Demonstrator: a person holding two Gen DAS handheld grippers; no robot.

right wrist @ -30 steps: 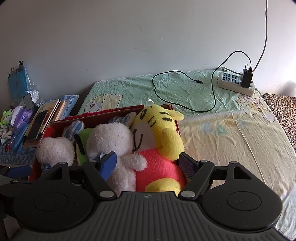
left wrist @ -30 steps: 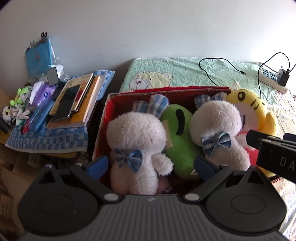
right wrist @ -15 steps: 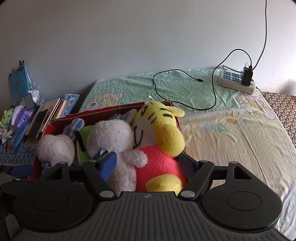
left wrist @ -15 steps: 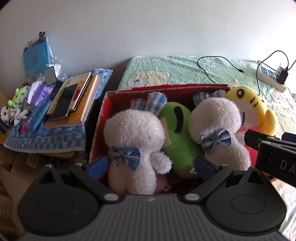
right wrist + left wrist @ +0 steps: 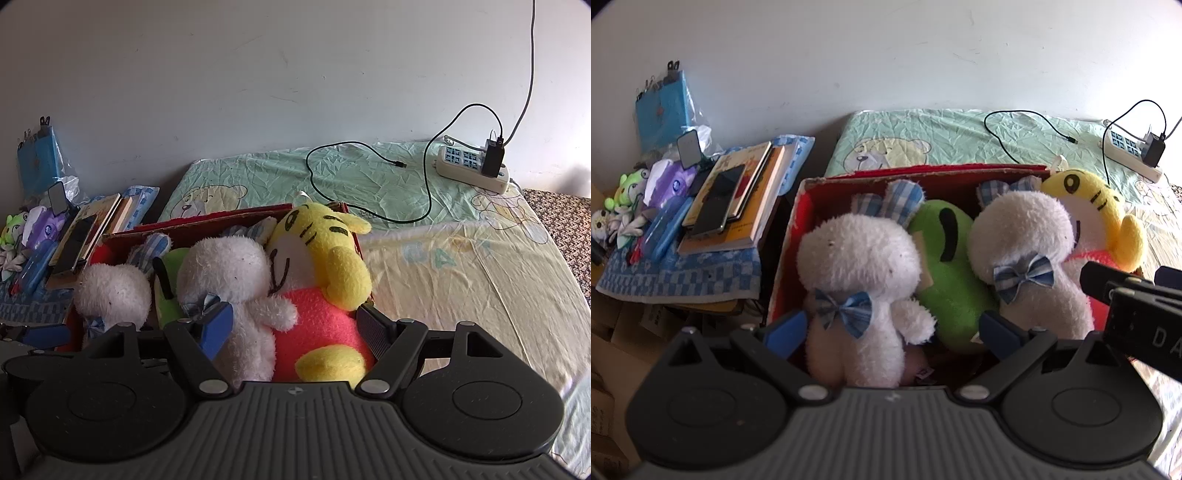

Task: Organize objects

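A red cardboard box (image 5: 798,221) on the bed holds several plush toys: a white rabbit with a blue bow (image 5: 857,280), a green plush (image 5: 945,266), a second white rabbit (image 5: 1030,266) and a yellow tiger in a pink top (image 5: 1097,214). My left gripper (image 5: 890,328) is open, its fingers either side of the left rabbit's body. My right gripper (image 5: 295,325) is open, its fingers either side of the tiger's (image 5: 321,280) lower body and the second rabbit's (image 5: 229,280) arm. The box wall (image 5: 207,225) also shows in the right wrist view.
A side table with a blue checked cloth (image 5: 679,277) holds books and a phone (image 5: 720,199), a blue case and small toys. The bed sheet (image 5: 443,266) spreads to the right, with a black cable (image 5: 369,177) and a power strip (image 5: 472,170) near the wall.
Both grippers have drifted slightly, so the box and toys sit a little lower and closer in view. The jaws stay open and nothing was taken hold of.
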